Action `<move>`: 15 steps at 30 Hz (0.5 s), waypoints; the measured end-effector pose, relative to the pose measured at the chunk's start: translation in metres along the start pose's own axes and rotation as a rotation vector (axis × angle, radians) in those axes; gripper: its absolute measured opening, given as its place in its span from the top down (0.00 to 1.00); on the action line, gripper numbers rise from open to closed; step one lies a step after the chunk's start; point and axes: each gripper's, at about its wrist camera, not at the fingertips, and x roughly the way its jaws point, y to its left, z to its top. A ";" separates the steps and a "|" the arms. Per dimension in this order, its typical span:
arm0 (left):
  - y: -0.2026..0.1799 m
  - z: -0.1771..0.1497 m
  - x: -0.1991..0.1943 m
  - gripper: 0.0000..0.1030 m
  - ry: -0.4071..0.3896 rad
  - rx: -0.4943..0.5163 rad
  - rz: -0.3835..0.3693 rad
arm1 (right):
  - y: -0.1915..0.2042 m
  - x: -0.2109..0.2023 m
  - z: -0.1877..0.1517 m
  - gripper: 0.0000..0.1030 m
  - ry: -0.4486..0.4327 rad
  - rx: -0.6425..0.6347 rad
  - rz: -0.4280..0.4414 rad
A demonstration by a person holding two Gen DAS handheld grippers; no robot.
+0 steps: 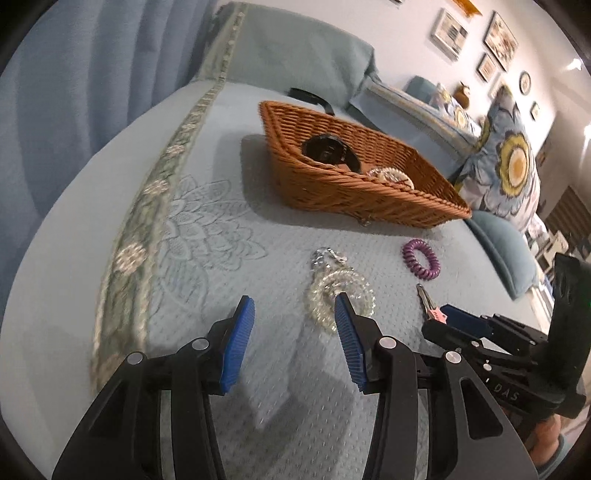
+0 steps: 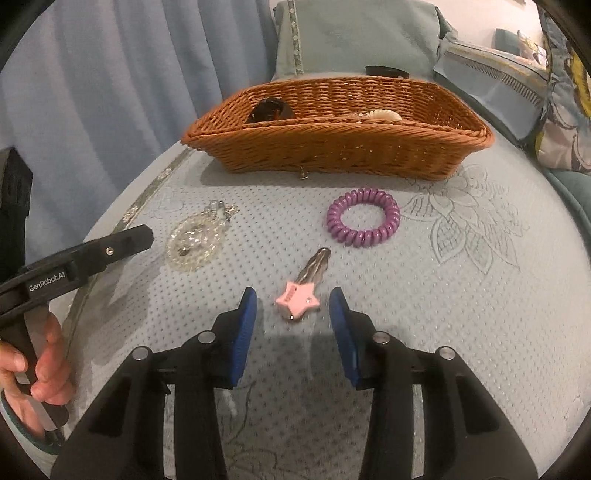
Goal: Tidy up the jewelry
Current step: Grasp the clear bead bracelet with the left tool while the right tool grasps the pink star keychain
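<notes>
A clear spiral hair tie (image 1: 320, 295) with a sparkly charm lies on the blue bedspread, just beyond my left gripper (image 1: 293, 301). That gripper is open with nothing between its pads, and its right fingertip overlaps the tie's near edge. A pink star hair clip (image 2: 297, 299) lies between the pads of my right gripper (image 2: 293, 295), which is open and not pressing on it. A purple spiral hair tie (image 2: 391, 218) rests beyond the clip. Behind stands a brown wicker basket (image 2: 332, 147) holding a dark brown piece (image 2: 269, 109) and a pale spiral tie (image 2: 384, 115).
A small metal stud (image 2: 303, 173) lies at the basket's front wall. A black band (image 2: 386, 70) lies behind the basket near a blue pillow (image 2: 354, 33). Blue curtains (image 2: 110, 74) hang on the left and floral cushions (image 1: 513, 166) sit on the right. A hand (image 2: 40, 369) holds the left gripper.
</notes>
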 end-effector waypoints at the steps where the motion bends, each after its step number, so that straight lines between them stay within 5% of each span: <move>1: -0.003 0.002 0.005 0.58 0.012 0.014 -0.005 | 0.001 0.001 0.000 0.63 -0.004 -0.007 -0.009; 4: -0.011 0.006 0.019 0.58 0.044 0.059 0.032 | 0.004 0.001 -0.002 0.63 -0.010 -0.020 -0.024; 8: -0.014 0.007 0.023 0.77 0.047 0.089 0.114 | 0.007 0.001 -0.002 0.67 -0.018 -0.034 -0.061; 15: -0.002 0.001 0.014 0.85 0.020 0.040 0.093 | -0.001 -0.001 -0.005 0.67 -0.024 -0.005 -0.077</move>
